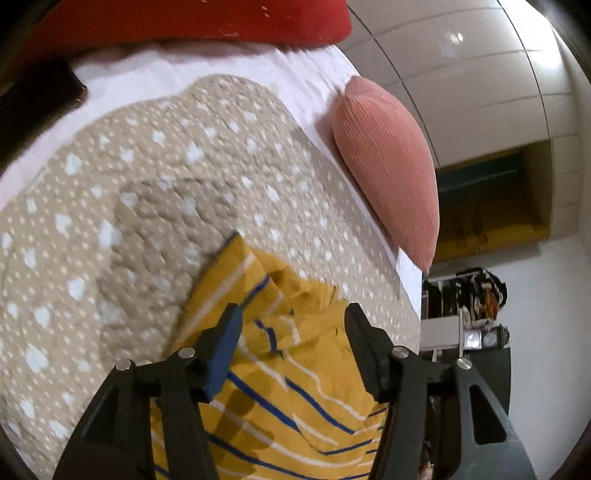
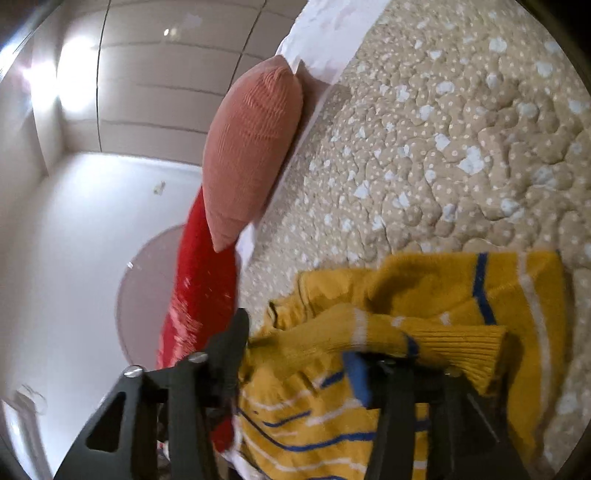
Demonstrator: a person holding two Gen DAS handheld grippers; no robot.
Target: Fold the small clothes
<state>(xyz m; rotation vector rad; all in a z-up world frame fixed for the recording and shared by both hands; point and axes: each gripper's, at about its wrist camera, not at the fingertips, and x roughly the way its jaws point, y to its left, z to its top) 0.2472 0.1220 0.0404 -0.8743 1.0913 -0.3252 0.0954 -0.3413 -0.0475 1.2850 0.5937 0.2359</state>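
A small yellow sweater [image 1: 295, 380] with blue and white stripes lies crumpled on a beige quilt [image 1: 147, 192] with white dots. My left gripper [image 1: 293, 317] is open just above the sweater, its fingers apart with nothing between them. In the right wrist view the sweater [image 2: 424, 295] lies bunched, with a ribbed sleeve cuff [image 2: 476, 350] draped over my right finger. My right gripper [image 2: 295, 339] is open, and sweater cloth lies between its spread fingers.
A pink ribbed pillow [image 1: 388, 166] leans at the bed's edge, also in the right wrist view [image 2: 251, 155]. A red blanket [image 1: 192, 18] lies at the bed's end and hangs beside the bed [image 2: 199, 295]. White sheet [image 1: 155, 70], wardrobe panels [image 1: 480, 74] and floor clutter [image 1: 472, 306] lie beyond.
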